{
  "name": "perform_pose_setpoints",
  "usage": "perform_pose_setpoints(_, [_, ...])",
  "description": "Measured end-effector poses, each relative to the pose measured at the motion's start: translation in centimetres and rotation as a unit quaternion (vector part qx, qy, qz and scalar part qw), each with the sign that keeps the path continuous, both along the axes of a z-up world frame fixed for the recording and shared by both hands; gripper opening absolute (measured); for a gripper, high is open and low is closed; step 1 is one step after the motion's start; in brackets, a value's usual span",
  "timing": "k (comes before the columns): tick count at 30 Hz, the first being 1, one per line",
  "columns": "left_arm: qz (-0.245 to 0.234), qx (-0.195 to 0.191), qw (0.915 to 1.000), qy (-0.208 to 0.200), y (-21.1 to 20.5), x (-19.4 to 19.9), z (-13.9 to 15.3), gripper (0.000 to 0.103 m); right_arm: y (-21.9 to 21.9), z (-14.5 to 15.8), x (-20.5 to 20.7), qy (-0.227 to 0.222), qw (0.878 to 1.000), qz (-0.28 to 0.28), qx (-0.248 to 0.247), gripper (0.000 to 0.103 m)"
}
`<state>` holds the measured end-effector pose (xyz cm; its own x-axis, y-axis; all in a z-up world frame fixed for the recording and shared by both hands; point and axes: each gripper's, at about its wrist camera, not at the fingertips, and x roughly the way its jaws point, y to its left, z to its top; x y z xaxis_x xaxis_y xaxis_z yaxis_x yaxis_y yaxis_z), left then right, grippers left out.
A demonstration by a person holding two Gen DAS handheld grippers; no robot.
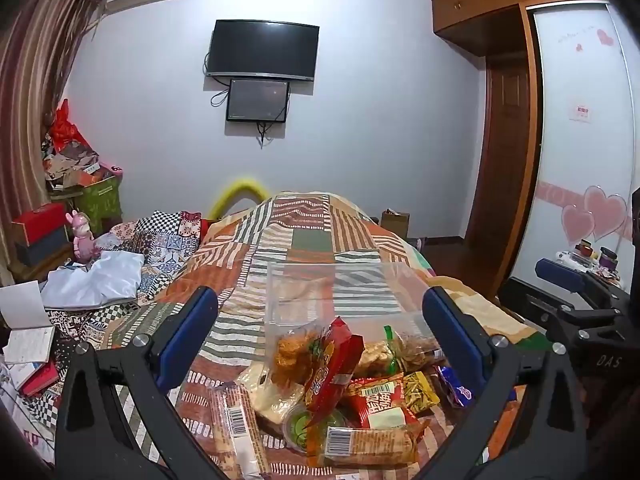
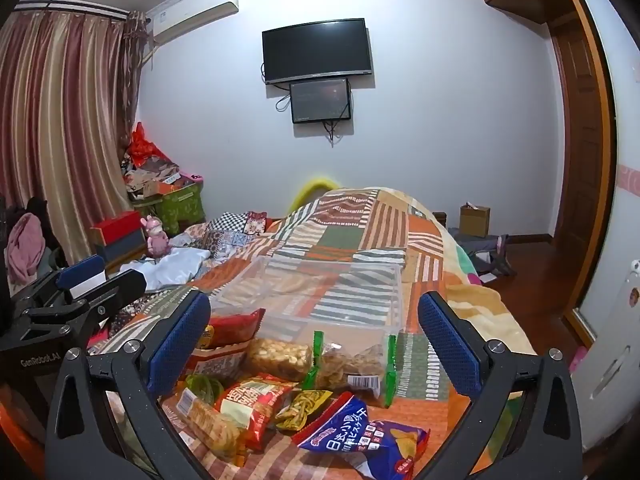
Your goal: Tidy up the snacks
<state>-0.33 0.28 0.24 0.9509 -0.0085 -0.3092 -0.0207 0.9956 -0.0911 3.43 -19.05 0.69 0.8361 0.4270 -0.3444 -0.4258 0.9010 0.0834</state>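
A heap of snack packets (image 1: 340, 392) lies on the patchwork quilt, just in front of a clear plastic box (image 1: 340, 292) that looks empty. My left gripper (image 1: 320, 308) is open and hovers above the heap, holding nothing. My right gripper (image 2: 314, 312) is open too, above the same heap (image 2: 280, 384). Under it lie a blue packet (image 2: 360, 438), a green-edged clear bag (image 2: 352, 364) and a red packet (image 2: 256, 404). The clear box (image 2: 320, 292) stands just behind them.
The quilt (image 1: 304, 232) rises into a hump behind the box. Books and papers (image 1: 28, 340) lie at the left. A wardrobe (image 1: 580, 140) and wooden door stand to the right. Boxes and a pink toy (image 2: 156, 236) sit by the curtain.
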Motion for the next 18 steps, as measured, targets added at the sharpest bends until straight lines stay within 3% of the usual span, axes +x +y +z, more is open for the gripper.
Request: perform_pose_setpoints(18, [0.0,0.003,1.0,-0.001,-0.42,0.03,-0.2,0.103,0.15,-0.11,-0.22,-0.001,1.0,-0.001,0.006,0.103])
